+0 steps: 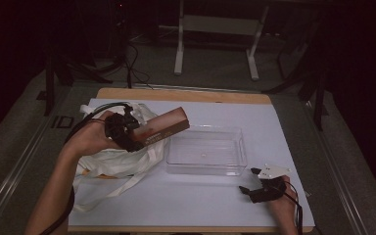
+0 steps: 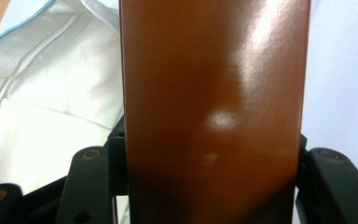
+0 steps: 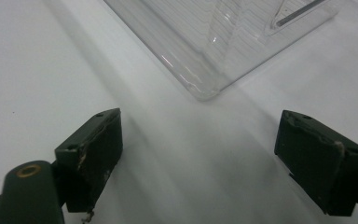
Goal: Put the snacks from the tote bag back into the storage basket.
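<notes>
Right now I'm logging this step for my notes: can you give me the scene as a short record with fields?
left gripper: shut on the brown box, held above the white bag
right gripper: open, nothing between the jaws, near the tray's corner
clear tray: empty, on the white table cover, right of the bag
box versus tray: box not yet inside

Left gripper [image 2: 212, 154] clamped on a glossy brown box [image 2: 214, 93], black jaws pressing both its sides. Box runs up the middle to the top edge. White bag [image 2: 51, 93] with a pale blue edge behind at left, white surface [image 2: 340, 70] at right.
</notes>
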### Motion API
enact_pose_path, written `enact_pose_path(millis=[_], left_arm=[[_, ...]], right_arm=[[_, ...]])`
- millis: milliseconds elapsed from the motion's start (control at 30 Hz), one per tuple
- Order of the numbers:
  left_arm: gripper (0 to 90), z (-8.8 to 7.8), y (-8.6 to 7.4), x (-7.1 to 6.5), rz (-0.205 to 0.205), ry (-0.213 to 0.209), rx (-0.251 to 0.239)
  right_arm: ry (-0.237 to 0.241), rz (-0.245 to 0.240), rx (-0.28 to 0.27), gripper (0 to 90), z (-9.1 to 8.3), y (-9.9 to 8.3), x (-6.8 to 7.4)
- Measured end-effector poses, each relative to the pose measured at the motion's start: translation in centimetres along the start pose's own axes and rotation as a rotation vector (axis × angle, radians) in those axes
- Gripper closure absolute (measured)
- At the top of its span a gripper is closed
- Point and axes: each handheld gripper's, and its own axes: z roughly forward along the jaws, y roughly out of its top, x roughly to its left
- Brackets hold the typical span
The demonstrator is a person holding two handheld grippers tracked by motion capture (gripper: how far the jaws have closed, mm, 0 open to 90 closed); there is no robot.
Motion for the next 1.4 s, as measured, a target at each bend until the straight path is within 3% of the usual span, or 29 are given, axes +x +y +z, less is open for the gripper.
enact_pose_path(millis=[667, 1400], left_arm=[[43.8, 0.9, 1.5, -0.4, 0.046, -0.005, 0.017], [43.8, 1.8, 2.9, -0.7, 0.074, -0.016, 0.003]], right_arm=[[0.000, 0.000, 0.000, 15.2, 0.0, 0.0, 0.0], [0.001, -0.002, 0.001, 15.2, 0.0, 0.0, 0.0]])
